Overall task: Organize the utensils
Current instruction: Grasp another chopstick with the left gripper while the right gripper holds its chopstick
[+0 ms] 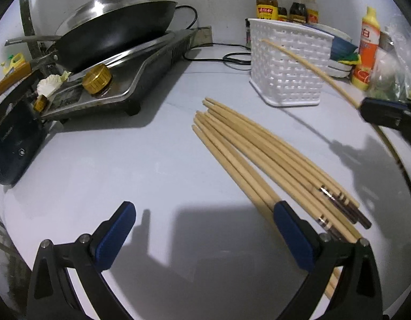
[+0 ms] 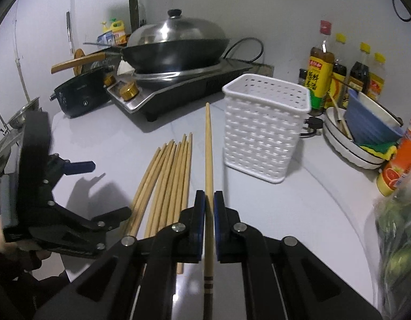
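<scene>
Right gripper (image 2: 209,200) clamped on one chopstick (image 2: 208,146), left gripper (image 1: 202,229) spread wide, chopstick bundle (image 1: 259,152) on pale countertop (image 1: 152,160), white basket (image 2: 264,130) near, plain wall (image 2: 285,8) behind.

Chopsticks (image 2: 170,181): pale matt wood. Basket (image 2: 261,130) right of them: glossy white perforated plastic. Wok lid (image 2: 176,30) behind: brushed metal.

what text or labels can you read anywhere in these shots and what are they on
No text can be read for certain.
Yellow-labelled oil bottle: large Chinese characters, too blurred to quote.
Orange-and-yellow squeeze bottle: red label patch, unreadable.
Dark sauce bottles: labels too small.
Black cooker: faint brand mark, unreadable.
Yellow jug: label blurred.
</scene>
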{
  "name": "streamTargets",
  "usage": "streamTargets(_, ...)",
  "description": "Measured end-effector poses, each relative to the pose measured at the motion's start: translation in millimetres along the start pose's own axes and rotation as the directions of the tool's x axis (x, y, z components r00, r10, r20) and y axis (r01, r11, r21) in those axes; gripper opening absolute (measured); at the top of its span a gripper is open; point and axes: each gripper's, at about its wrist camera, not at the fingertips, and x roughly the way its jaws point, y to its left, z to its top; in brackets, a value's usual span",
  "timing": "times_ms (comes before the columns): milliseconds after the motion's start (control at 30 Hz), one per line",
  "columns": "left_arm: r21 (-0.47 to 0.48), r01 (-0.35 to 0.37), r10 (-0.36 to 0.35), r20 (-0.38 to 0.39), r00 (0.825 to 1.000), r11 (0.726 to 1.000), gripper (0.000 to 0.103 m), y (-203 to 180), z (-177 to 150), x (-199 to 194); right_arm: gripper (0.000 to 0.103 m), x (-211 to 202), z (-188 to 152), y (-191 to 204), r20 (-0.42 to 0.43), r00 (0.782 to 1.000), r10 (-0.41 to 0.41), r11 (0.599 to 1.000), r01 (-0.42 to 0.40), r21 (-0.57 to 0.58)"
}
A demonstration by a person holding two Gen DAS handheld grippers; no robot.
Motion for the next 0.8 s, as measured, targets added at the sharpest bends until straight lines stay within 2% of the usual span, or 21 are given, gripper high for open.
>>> streamTargets(133,0.032,-0.044,0.043,0.003,0.999,0.999,0.103,-1.4,1.7,0.3,0.006,-2.8,-2.4,-6.7,0.011,1.000,0.004,1.000,-0.004,0.008)
streamTargets(300,0.027,-0.056,0.057,-0.051,0.997,0.998,0.103,3.8,7.2,10.4,0.006,-4.4,-1.8,-8.0,0.031,0.999,0.012,1.000,-0.012,-0.005)
streamTargets(467,0.048,-0.059,0.062,-0.064,0.996,0.997,0.103,4.2,19.9,20.0,0.006,-10.2,-3.7,-10.3,0.051,0.998,0.021,1.000,-0.021,0.001)
streamTargets(500,0.042,-0.050,0.053,-0.069,0.996,0.998,0.100,5.4,23.4,23.2,0.006,-11.8,-4.1,-11.9,0.056,0.998,0.021,1.000,-0.021,0.007)
streamTargets(567,0.017,-0.017,0.018,-0.077,0.997,1.000,0.091,10.1,27.5,27.1,0.006,-15.0,-5.0,-15.2,0.062,0.998,0.020,1.000,-0.021,0.013)
streamTargets(667,-0.019,0.046,-0.048,-0.089,0.995,0.999,0.065,14.5,30.3,29.0,0.006,-20.1,-5.7,-19.5,0.069,0.997,0.021,1.000,-0.023,0.018)
streamTargets(733,-0.011,0.070,-0.071,-0.095,0.993,0.997,0.031,13.0,31.7,27.0,0.006,-24.0,-6.1,-21.9,0.075,0.997,0.025,0.999,-0.027,0.020)
streamTargets(800,-0.004,0.088,-0.088,-0.098,0.991,0.996,0.017,10.0,30.5,25.5,0.006,-26.8,-6.3,-22.0,0.080,0.996,0.033,0.999,-0.034,0.017)
